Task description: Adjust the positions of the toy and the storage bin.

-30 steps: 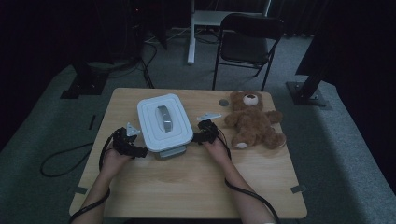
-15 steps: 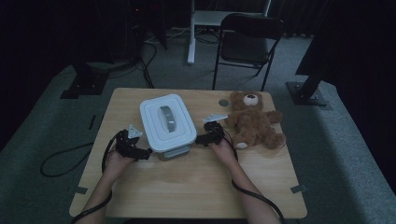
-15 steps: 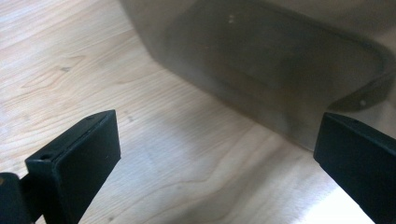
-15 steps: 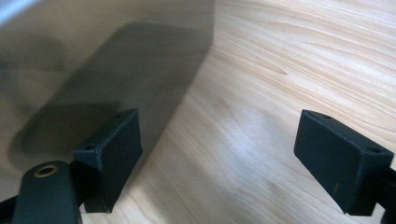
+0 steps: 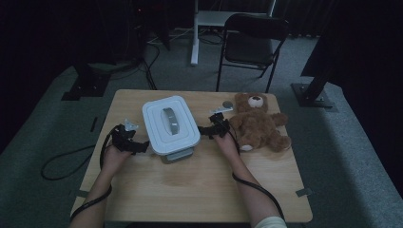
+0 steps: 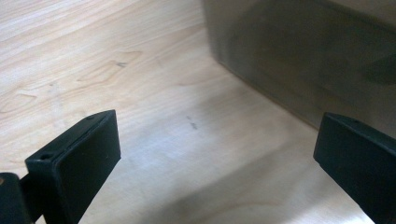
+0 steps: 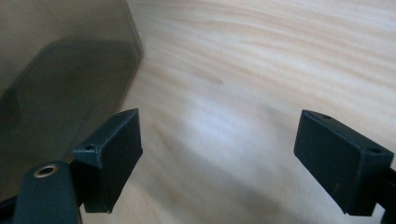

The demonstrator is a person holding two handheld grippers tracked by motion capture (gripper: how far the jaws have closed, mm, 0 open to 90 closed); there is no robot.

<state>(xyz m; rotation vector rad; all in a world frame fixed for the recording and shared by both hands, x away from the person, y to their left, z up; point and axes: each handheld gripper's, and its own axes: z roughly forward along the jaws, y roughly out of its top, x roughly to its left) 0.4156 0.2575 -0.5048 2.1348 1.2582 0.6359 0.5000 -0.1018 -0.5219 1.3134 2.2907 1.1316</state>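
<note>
A white lidded container [image 5: 170, 124] with a grey handle on top stands on the wooden table [image 5: 190, 190]. My left gripper [image 5: 139, 144] is at its left side and points at it. Its jaws stand open over bare wood [image 6: 219, 163], with the container's wall [image 6: 303, 56] just ahead at the right. My right gripper [image 5: 204, 130] is at the container's right side. Its jaws [image 7: 219, 158] are wide open after just opening further, with nothing between them. The container's wall [image 7: 60, 70] is close on the left.
A brown teddy bear [image 5: 259, 126] lies on the table right of my right hand. A small round grey thing [image 5: 228, 103] sits near the bear's head. A black chair [image 5: 252, 42] stands beyond the table's far edge. Cables trail off the table's left side.
Both hands have shifted slightly along the container's sides, toward the table's far edge, and the jaws stand a bit off its walls. The container has stayed in place.
</note>
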